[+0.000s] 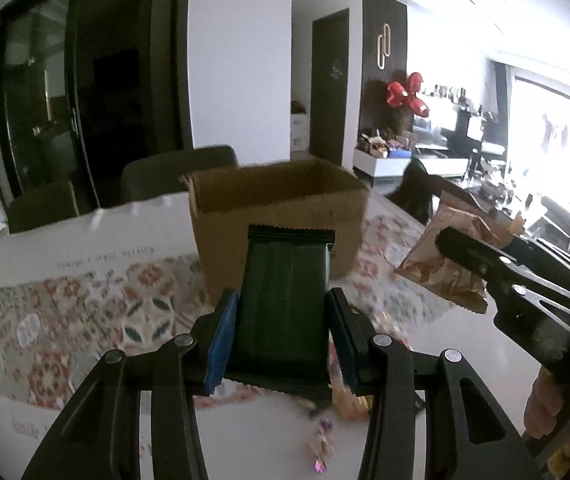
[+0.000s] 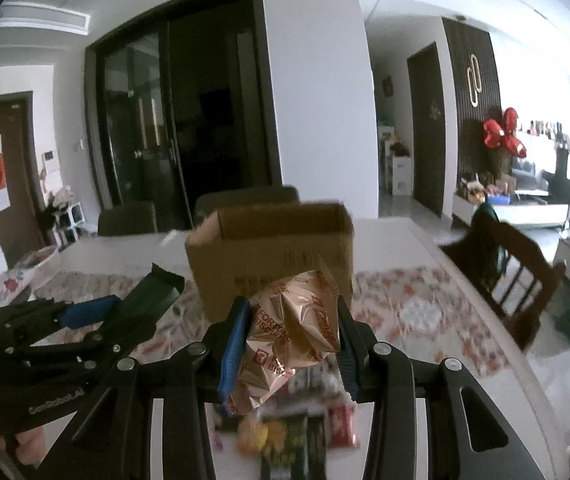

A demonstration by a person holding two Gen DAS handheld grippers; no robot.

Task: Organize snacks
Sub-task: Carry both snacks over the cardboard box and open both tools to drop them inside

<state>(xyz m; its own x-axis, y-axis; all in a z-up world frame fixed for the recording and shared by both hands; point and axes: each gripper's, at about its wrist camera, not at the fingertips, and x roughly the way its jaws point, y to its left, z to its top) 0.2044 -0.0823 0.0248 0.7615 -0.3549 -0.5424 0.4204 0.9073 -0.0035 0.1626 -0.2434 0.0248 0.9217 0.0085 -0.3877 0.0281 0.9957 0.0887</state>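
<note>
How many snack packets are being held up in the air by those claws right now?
2. A dark green packet sits in the left claw, and a bronze biscuit packet in the right claw. More snacks lie blurred on the table below, uncounted.

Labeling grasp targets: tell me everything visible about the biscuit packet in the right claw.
The biscuit packet is a shiny copper-gold foil pouch, crinkled and puffed, printed with red "Fortune Biscuits" lettering and sealed with a serrated top edge. The right claw is shut on its sides, one blue pad pressed against it. It is held above the table, in front of the open cardboard box. From the left wrist view it shows tilted.
</note>
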